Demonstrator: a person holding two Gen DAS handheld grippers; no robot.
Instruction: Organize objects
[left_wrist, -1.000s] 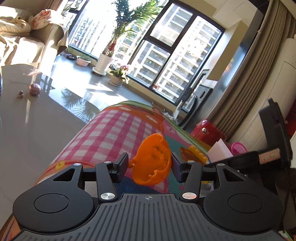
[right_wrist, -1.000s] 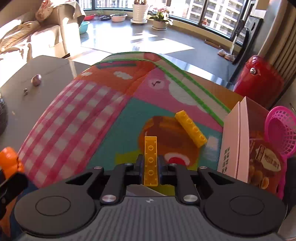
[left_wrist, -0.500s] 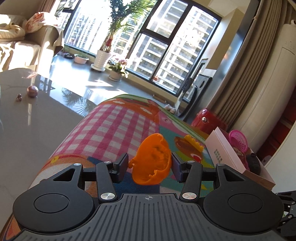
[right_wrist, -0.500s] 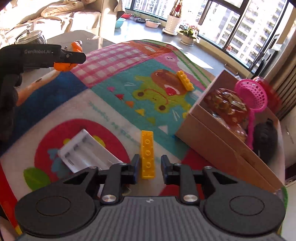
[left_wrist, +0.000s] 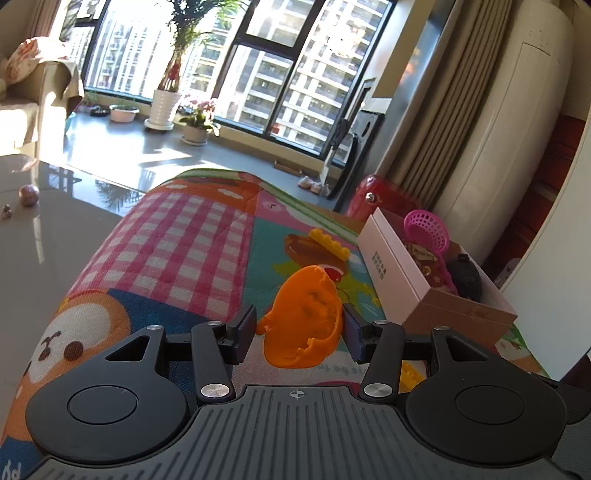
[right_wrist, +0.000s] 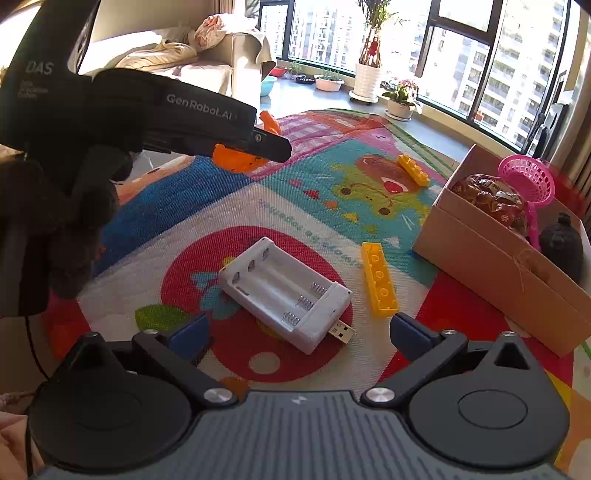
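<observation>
Clearly the orange plastic shell (left_wrist: 302, 320) is looking light, thin-walled and stiff, probably a little slick, so it is best taken across its curved sides, as the left tool (left_wrist: 300, 330) is doing now: partly closed, its pads are sitting against the shell's flanks at the centre of the left wrist frame, above the play mat (left_wrist: 170, 240). The right tool (right_wrist: 298, 334) is hanging wide open and holding nothing; between its fingers, low in the frame, the white battery charger (right_wrist: 284, 293) is lying on the mat, and the yellow brick (right_wrist: 379, 278) is resting just right of it. Both are seeming rigid and light; the brick would take a grip across its narrow sides. The cardboard box (right_wrist: 495, 266) is waiting at right.
</observation>
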